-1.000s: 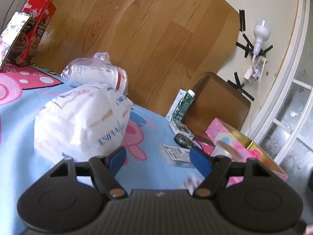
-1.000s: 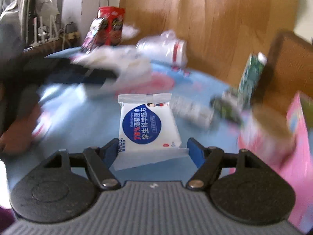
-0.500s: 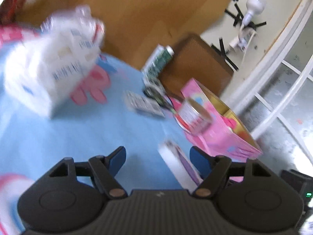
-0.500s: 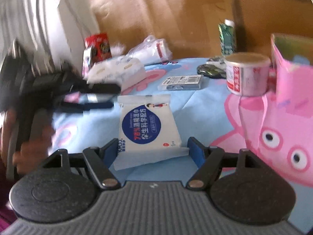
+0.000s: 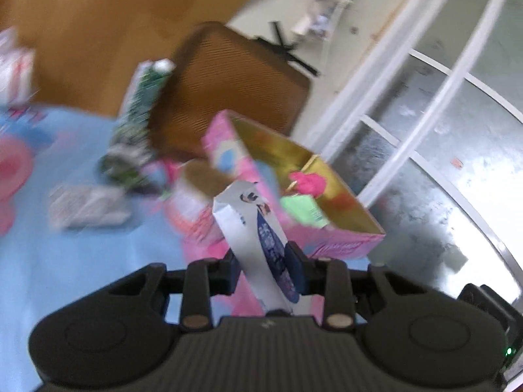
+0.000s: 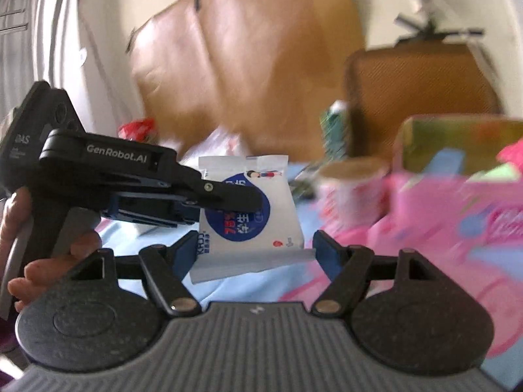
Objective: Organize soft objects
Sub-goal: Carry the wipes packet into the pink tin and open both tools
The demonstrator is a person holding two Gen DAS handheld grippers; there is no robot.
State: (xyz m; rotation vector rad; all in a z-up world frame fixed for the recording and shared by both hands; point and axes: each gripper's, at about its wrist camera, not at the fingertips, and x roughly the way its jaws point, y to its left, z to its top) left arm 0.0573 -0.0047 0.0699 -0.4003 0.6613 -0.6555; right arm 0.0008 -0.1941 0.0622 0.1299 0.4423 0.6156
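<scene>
Surface: table under a light-blue cloth printed with pink cartoon figures. Directly on it, all motion-blurred: pink open-topped box with gold lining at the right; round tub with tan lid just beside the box; small flat grey packet near the centre; green-patterned carton upright at the far edge; white bagged bundle far left.
</scene>
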